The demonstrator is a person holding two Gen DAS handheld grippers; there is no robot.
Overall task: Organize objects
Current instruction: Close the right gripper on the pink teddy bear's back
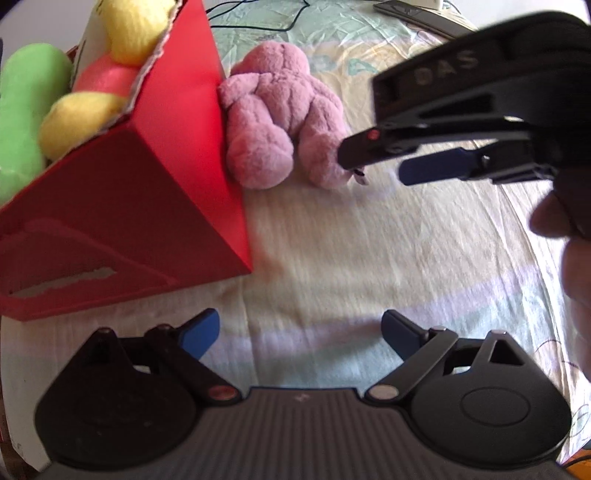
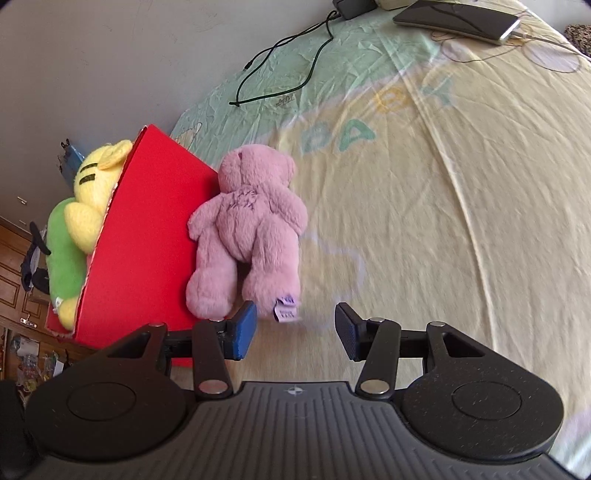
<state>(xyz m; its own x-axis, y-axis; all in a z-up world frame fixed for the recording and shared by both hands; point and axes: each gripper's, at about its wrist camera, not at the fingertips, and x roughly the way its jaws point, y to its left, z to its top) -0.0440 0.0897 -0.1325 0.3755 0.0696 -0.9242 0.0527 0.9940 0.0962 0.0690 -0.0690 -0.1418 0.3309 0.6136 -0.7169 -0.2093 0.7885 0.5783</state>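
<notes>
The right gripper (image 2: 295,328) sits low in the right wrist view, its blue-padded fingers (image 2: 242,330) spread wide and holding nothing, the left pad just beside the feet of the pink plush teddy bear (image 2: 247,236). From the left wrist view the same gripper (image 1: 373,162) enters from the upper right, tilted downward, its tips near the bear's (image 1: 280,122) leg; whether they touch it is hard to tell through the blur. Part of the person's hand (image 1: 569,236) shows at the right edge, cut off.

The left gripper (image 1: 299,332) hovers over the pale printed bedsheet (image 1: 351,251) at the bottom of its frame, fingers wide apart and empty.

The bear lies face down in the middle of both views, pressed against the side of the red cardboard box (image 2: 147,236). The box holds a yellow plush toy (image 2: 96,184) and a green plush toy (image 2: 62,258), both partly hidden by its wall. A black cable (image 2: 284,70) and a dark flat device (image 2: 458,18) lie at the top of the frame.
</notes>
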